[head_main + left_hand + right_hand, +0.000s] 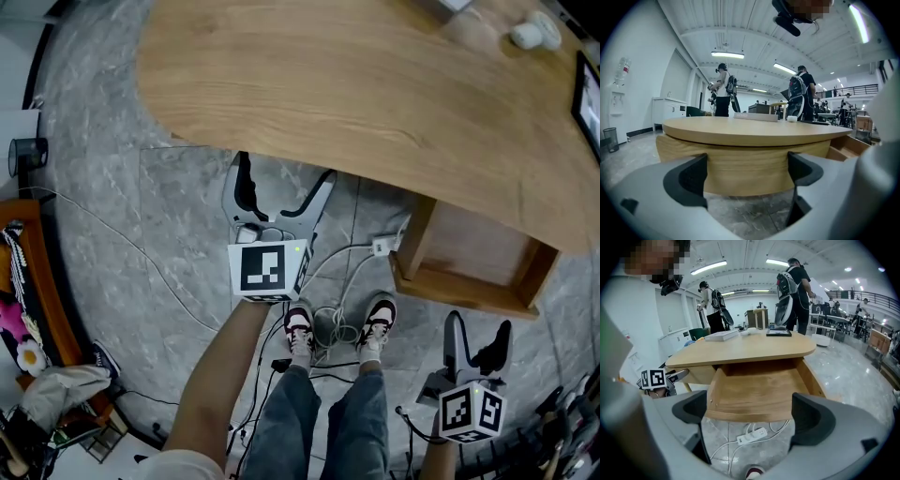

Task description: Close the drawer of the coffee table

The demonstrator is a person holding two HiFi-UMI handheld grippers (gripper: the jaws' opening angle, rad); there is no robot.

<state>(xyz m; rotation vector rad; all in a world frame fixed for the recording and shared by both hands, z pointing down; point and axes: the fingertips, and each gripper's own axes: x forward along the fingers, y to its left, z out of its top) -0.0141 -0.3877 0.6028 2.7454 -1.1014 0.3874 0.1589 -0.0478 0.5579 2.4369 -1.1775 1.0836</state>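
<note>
The left claw is held farther forward than the right claw, both jaws spread, empty.

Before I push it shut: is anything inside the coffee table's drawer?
The drawer looks empty: only its bare wooden bottom shows. The back part, under the tabletop, is shadowed and cannot be checked.

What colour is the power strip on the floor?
The power strip is white, best seen in the right gripper view.

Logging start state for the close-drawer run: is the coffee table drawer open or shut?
Open. The drawer stands pulled out from under the tabletop, its bare inside showing in the right gripper view.
</note>
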